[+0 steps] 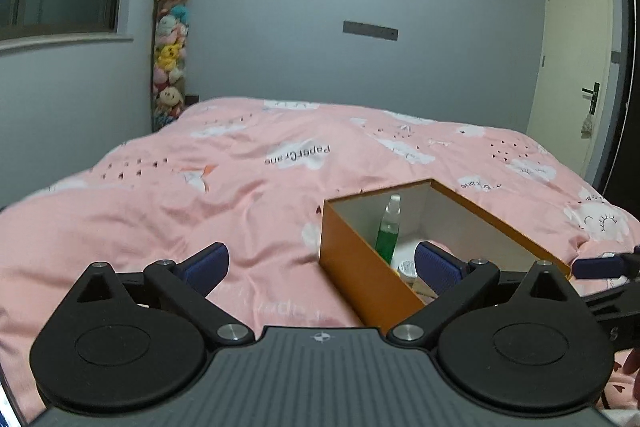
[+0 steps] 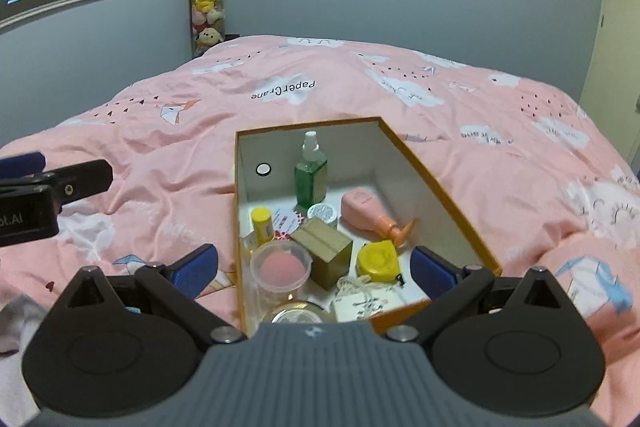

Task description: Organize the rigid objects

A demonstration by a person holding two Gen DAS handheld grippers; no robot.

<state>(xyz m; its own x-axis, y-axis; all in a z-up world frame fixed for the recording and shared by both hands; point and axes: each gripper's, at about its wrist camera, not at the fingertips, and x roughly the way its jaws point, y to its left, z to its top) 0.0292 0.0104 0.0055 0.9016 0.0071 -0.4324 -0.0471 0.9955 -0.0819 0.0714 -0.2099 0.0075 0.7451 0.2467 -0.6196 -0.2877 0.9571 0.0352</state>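
An open orange box [image 2: 440, 183] lies on the pink bed. It holds a green spray bottle [image 2: 311, 175], a pink pump bottle [image 2: 366, 209], a yellow tape measure [image 2: 378, 261], a brown block [image 2: 326, 251], a clear cup with a pink sponge [image 2: 280, 267], a yellow-capped tube [image 2: 262, 225] and other small items. My right gripper [image 2: 314, 273] is open and empty above the box's near end. My left gripper [image 1: 320, 269] is open and empty to the left of the box [image 1: 352, 259], by its near left wall. The green bottle [image 1: 388, 231] shows inside.
The pink quilt [image 1: 200, 195] covers the whole bed with soft folds. A tall column of plush toys [image 1: 170, 47] stands in the far corner. A door [image 1: 572, 67] is at the right. The left gripper's body [image 2: 36, 195] shows at the left of the right wrist view.
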